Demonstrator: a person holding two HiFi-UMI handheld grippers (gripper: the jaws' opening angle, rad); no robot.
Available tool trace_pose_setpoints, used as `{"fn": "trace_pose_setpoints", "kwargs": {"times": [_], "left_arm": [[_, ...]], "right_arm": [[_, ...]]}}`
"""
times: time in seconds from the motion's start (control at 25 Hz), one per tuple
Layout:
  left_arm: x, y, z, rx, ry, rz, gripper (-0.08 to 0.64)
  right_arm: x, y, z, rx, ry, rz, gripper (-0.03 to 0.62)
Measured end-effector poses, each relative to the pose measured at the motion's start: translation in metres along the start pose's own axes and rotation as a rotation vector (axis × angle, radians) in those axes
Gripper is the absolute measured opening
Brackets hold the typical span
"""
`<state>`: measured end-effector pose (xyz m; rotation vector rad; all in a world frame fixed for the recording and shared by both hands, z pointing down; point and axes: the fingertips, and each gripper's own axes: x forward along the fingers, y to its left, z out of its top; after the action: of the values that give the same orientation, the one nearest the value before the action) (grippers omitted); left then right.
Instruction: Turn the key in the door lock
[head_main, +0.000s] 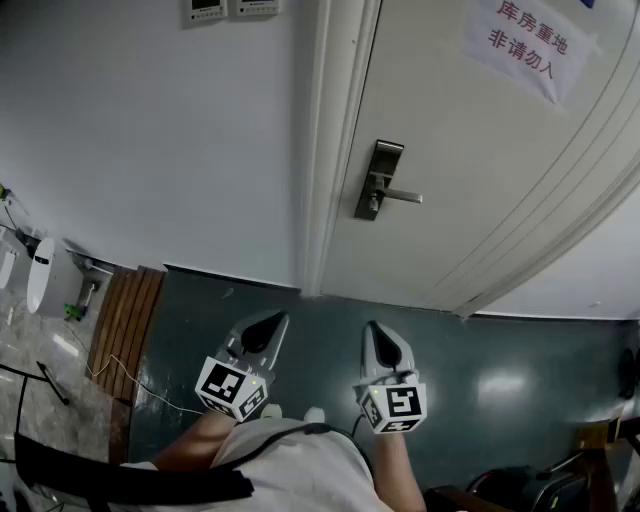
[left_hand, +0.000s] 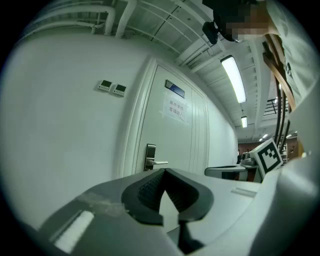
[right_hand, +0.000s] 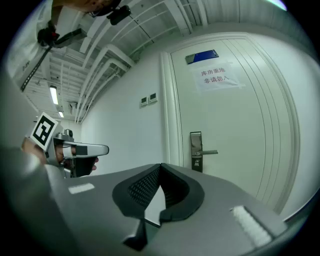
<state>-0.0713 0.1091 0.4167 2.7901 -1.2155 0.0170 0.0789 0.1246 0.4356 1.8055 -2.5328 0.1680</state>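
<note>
**A:** Where's the door lock (head_main: 378, 180)?

**B:** On the white door (head_main: 470, 150), close to its left edge. Its lever handle (head_main: 402, 196) points right. It's too small to tell whether a key sits in it.

**A:** And the grippers?

**B:** Both are well below the lock, over the dark floor (head_main: 500, 370). The left gripper (head_main: 270, 325) is down and to the left, the right gripper (head_main: 378, 335) straight beneath. Each has its jaws clenched tip to tip, gripping nothing.

**A:** Anything else?

**B:** A paper notice (head_main: 527, 42), up and right of the lock.
</note>
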Motion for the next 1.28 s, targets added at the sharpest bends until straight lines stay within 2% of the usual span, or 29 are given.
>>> {"fn": "trace_pose_setpoints", "kwargs": {"times": [0.6, 0.88, 1.16, 1.28], "left_arm": [[0.003, -0.013, -0.011, -0.003, 0.029, 0.011, 0.005], [0.002, -0.034, -0.027, -0.007, 0.056, 0.027, 0.005], [0.007, -0.045, -0.027, -0.015, 0.047, 0.046, 0.005], [0.008, -0.039, -0.03, -0.044, 0.048, 0.053, 0.005]], "right_arm": [[-0.015, -0.017, -0.013, 0.124, -0.033, 0.018, 0.009], [-0.024, -0.02, -0.028, 0.119, 0.004, 0.084, 0.009], [-0.03, -0.034, -0.033, 0.125, 0.013, 0.09, 0.009], [-0.025, -0.037, -0.034, 0.136, 0.012, 0.09, 0.009]]}}
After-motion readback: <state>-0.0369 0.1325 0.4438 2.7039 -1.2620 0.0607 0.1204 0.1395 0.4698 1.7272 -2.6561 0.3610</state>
